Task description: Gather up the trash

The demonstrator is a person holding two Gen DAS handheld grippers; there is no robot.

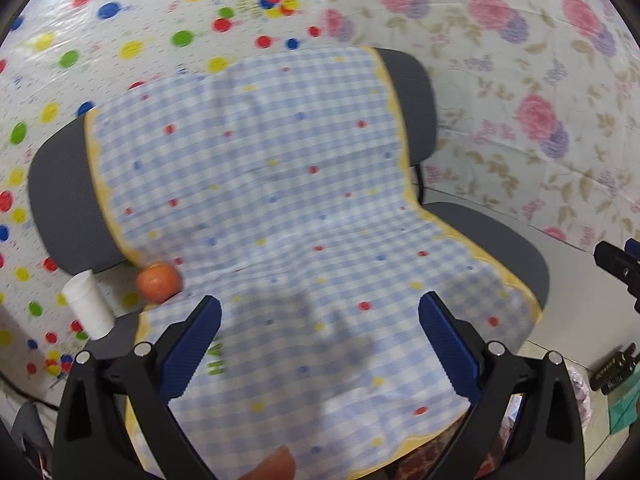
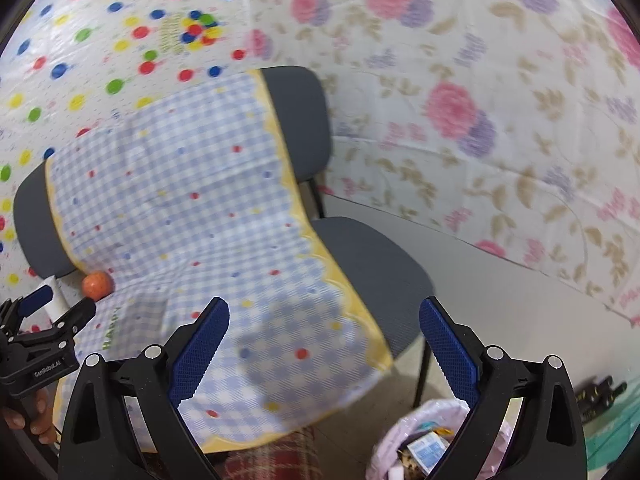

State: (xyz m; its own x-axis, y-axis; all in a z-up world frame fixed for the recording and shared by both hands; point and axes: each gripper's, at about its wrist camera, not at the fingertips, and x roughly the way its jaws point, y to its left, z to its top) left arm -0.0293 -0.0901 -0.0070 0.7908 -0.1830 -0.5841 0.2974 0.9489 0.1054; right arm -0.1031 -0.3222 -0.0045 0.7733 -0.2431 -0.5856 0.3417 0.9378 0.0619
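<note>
An orange round fruit (image 1: 159,282) (image 2: 97,285) lies at the left edge of a chair seat, where the seat meets the backrest. A white paper cup (image 1: 87,306) (image 2: 55,294) hangs tilted just left of it, off the seat. My left gripper (image 1: 320,320) (image 2: 61,305) is open and empty over the seat's front, right of the fruit. My right gripper (image 2: 324,320) (image 1: 618,252) is open and empty beyond the seat's right side. Below it stands a pink trash bag (image 2: 390,436) (image 1: 580,392) holding wrappers.
The grey chair (image 1: 500,240) (image 2: 372,256) is draped with a blue checked cloth (image 1: 280,184) (image 2: 180,208). Dotted and flowered sheets cover the walls behind. Dark objects (image 1: 612,368) (image 2: 596,394) lie on the floor at the right. A hand (image 2: 36,412) holds the left gripper.
</note>
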